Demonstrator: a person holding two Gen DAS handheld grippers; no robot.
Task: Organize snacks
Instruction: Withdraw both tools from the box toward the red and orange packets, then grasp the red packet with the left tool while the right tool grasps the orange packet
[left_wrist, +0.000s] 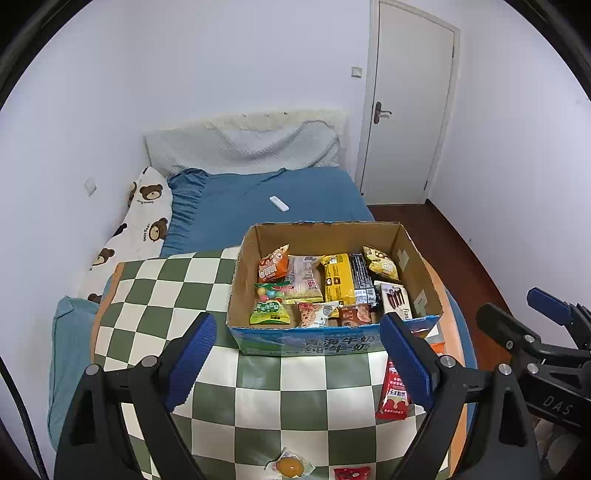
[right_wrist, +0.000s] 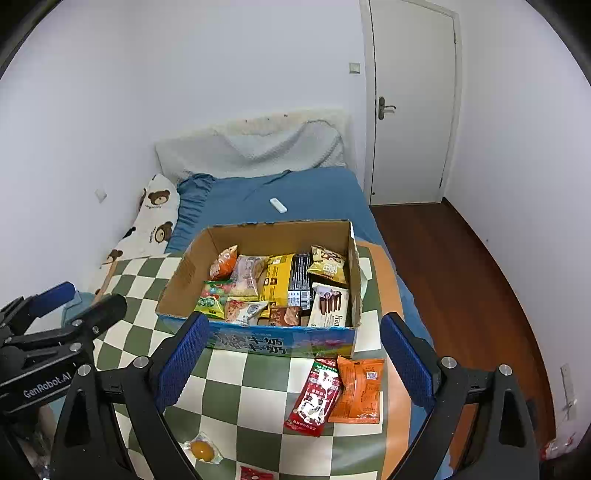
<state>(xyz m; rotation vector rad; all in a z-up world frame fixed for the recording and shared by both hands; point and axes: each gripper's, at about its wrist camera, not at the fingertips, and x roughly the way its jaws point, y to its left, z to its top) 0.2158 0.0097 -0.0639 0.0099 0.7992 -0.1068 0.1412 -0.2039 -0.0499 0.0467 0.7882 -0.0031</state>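
Note:
A cardboard box (left_wrist: 417, 258) (right_wrist: 184, 269) with a blue printed front stands on the green-and-white checked table (left_wrist: 166, 295) (right_wrist: 266, 369), filled with several snack packs. On the cloth in front of it lie a red packet (left_wrist: 393, 398) (right_wrist: 316, 395), an orange packet (right_wrist: 358, 391), a clear pack with a yellow sweet (left_wrist: 290, 466) (right_wrist: 202, 450) and a small red pack (left_wrist: 351, 472) (right_wrist: 255, 472). My left gripper (left_wrist: 299, 354) is open above the cloth before the box, holding nothing. My right gripper (right_wrist: 295, 358) is open too, over the red and orange packets, apart from them.
Behind the table is a bed (left_wrist: 288, 192) (right_wrist: 303, 192) with a blue sheet, a bear-print pillow (left_wrist: 144, 221) and a white remote (left_wrist: 279, 204) (right_wrist: 277, 205). A closed white door (left_wrist: 406, 110) (right_wrist: 410, 110) and wooden floor (right_wrist: 461, 277) lie to the right.

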